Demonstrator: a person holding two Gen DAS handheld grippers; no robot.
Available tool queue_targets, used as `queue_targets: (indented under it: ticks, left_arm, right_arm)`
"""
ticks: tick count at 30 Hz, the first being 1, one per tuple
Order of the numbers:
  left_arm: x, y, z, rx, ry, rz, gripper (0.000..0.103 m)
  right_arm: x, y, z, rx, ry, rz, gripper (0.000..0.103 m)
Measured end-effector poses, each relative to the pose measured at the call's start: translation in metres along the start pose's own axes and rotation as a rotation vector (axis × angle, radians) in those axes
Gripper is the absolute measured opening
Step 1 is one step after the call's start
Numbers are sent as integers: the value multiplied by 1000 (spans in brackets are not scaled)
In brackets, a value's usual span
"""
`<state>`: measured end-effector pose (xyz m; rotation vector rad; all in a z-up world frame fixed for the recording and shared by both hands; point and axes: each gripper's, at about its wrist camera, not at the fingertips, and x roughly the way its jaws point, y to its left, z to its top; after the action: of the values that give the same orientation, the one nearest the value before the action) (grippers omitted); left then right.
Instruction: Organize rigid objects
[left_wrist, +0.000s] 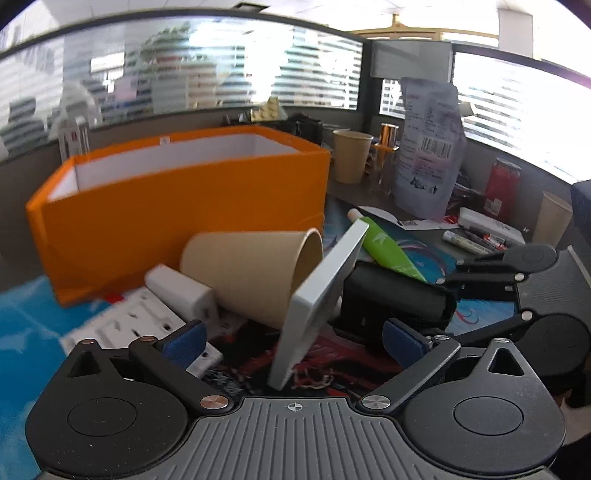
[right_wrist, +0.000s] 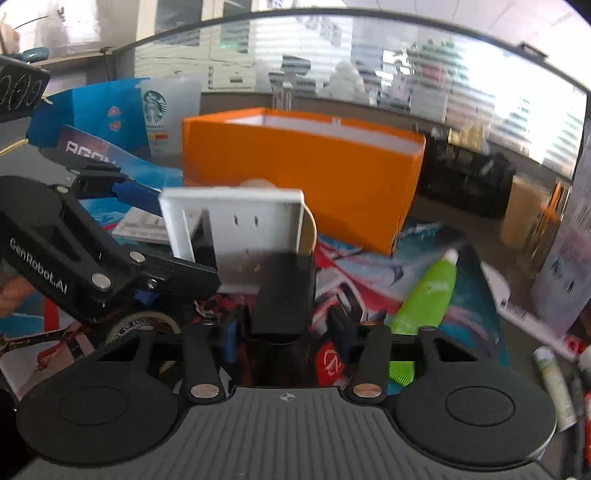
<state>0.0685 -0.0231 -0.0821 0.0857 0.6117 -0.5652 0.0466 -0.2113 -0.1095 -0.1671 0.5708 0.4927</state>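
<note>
1. The left gripper (left_wrist: 293, 341) is seen with blue pads spread wide; a tilted white wall-socket plate (left_wrist: 321, 295) stands between them, and contact with either pad cannot be told.
2. The right gripper (right_wrist: 284, 338) is pinched on a black rectangular block (right_wrist: 282, 295), held upright between its pads.
3. The socket plate (right_wrist: 236, 225) is seen just behind the black block in the right view, with the left gripper's arm beside it.
4. A tan paper cup (left_wrist: 255, 273) is laid on its side, touching the plate, just in front of the orange box (left_wrist: 184, 210).
5. A white power strip (left_wrist: 147, 325) with a white plug adapter (left_wrist: 181, 291) is lying left of the cup.
6. A green tube (right_wrist: 428, 295) is lying on the colourful mat (right_wrist: 369, 269), right of the block.
7. The orange box is open-topped; its white inside is shown, contents not visible.
</note>
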Motion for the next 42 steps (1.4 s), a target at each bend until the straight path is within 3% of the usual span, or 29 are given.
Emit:
queue_targets:
  ticks: [2, 3, 7, 10, 16, 21, 26, 33, 37, 39, 40, 41, 42]
  left_arm:
    - [8, 1, -2, -24, 37, -22, 57]
    - [13, 2, -3, -42, 65, -32, 49]
    - [12, 0, -3, -54, 68, -2, 28]
    - [6, 3, 0, -92, 58, 0, 19]
    - [-16, 7, 11, -137, -3, 6, 9]
    - [-24, 3, 17, -148, -37, -1, 9]
    - [-12, -11, 8, -107, -16, 56, 9]
    - [-10, -13, 2, -115, -48, 8, 10]
    - [-5, -14, 0, -120, -46, -13, 16]
    - [-1, -17, 0, -118, -28, -19, 27]
    - [-1, -18, 0, -113, -32, -23, 54]
    - [0, -18, 0, -111, -41, -24, 92]
    - [-2, -18, 0, -115, -67, -20, 102]
  right_arm:
    - [-1, -4, -2, 26, -10, 12, 33]
    - [-2, -5, -2, 33, -12, 17, 33]
    - [-4, -12, -3, 67, -18, 13, 33]
    - [-6, -16, -4, 92, -22, 6, 32]
    - [-11, -26, -7, 149, -36, 13, 32]
    - [-11, -25, -6, 165, -46, 21, 32]
    - [-9, -23, -8, 164, -45, 21, 32]
    - [-10, -25, -9, 168, -49, 4, 32]
    - [-10, -26, -10, 174, -54, 7, 32]
    - [-10, -25, -10, 170, -55, 4, 32]
    - [-10, -24, -10, 164, -55, 3, 32]
    - [-10, -24, -10, 164, -55, 2, 32]
    - [-11, -24, -11, 164, -54, 2, 32]
